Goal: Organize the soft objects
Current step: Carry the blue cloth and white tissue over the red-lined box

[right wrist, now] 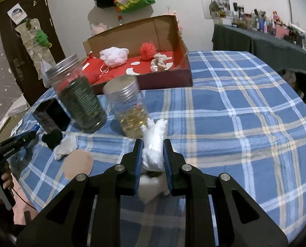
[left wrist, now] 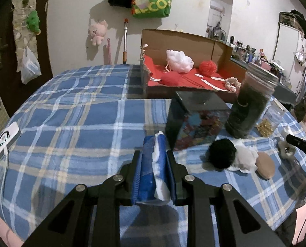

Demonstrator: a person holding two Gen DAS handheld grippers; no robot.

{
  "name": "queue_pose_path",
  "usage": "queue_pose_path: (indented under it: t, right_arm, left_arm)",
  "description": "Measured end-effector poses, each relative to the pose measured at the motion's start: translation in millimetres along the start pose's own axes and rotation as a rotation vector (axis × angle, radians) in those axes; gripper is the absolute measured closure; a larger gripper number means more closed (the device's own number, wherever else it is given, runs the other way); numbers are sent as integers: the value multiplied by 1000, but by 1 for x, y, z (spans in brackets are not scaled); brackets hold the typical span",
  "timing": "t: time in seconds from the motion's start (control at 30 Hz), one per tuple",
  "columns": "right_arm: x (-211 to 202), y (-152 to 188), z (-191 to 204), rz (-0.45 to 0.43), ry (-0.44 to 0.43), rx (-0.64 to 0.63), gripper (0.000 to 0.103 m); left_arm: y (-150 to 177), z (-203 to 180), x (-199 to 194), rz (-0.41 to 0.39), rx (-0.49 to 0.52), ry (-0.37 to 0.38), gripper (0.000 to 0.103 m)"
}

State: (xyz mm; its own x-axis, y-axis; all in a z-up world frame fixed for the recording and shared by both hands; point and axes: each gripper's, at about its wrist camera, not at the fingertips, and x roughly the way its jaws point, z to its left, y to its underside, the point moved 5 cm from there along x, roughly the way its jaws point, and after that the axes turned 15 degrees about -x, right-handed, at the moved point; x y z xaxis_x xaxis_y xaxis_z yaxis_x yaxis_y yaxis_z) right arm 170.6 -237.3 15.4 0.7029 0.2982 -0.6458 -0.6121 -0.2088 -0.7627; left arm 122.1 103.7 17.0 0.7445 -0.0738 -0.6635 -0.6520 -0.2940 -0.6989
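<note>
My left gripper (left wrist: 153, 154) is shut on a blue and white soft pad (left wrist: 150, 170), held above the blue checked tablecloth (left wrist: 81, 127). My right gripper (right wrist: 153, 142) is shut on a white fluffy soft piece (right wrist: 154, 150). Behind stands a cardboard box (left wrist: 185, 41) lined in red; in it lie a white mesh pouf (left wrist: 179, 60), a red pouf (left wrist: 208, 66) and a beige knotted piece (right wrist: 159, 61). A black pompom (left wrist: 221, 153), a white cloth (left wrist: 246, 158) and a tan round pad (left wrist: 266, 167) lie on the cloth between the grippers.
A dark jar (left wrist: 249, 105), a clear jar with yellow contents (right wrist: 130, 111) and a dark printed box (left wrist: 194, 121) stand in front of the cardboard box. A white device (left wrist: 6, 141) sits at the left table edge. A person's hand (right wrist: 0, 181) holds the left gripper.
</note>
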Motion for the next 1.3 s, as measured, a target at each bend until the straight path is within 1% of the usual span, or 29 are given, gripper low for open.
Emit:
queue_pose_path:
  t: [0.07, 0.23, 0.3, 0.4, 0.47, 0.5, 0.6, 0.83, 1.03, 1.3]
  right_arm:
    - [3, -5, -8, 12, -31, 3, 84]
    - [16, -20, -23, 35, -112, 9, 84]
    - [22, -27, -29, 40, -157, -4, 84]
    - [30, -35, -34, 53, -186, -29, 84]
    - [36, -41, -37, 61, -223, -39, 84]
    - [38, -44, -39, 63, -235, -45, 84]
    - [44, -49, -42, 71, -261, -65, 84]
    - [54, -57, -51, 82, -325, -64, 84]
    - [60, -69, -51, 77, -370, -75, 84]
    - [69, -92, -40, 68, -427, -110, 84]
  left_arm:
    - [-7, 3, 3, 12, 15, 8, 78]
    - [-25, 3, 14, 26, 117, 39, 78]
    - [-31, 0, 18, 33, 157, 61, 78]
    - [-41, -2, 26, 42, 206, 76, 78]
    - [-46, -3, 32, 43, 244, 75, 78]
    - [-48, -4, 34, 48, 259, 88, 78]
    - [-55, -5, 42, 66, 284, 129, 78]
    - [-72, -10, 53, 114, 342, 235, 78]
    - [-84, -21, 56, 123, 386, 291, 78]
    - [-97, -38, 58, 126, 417, 353, 78]
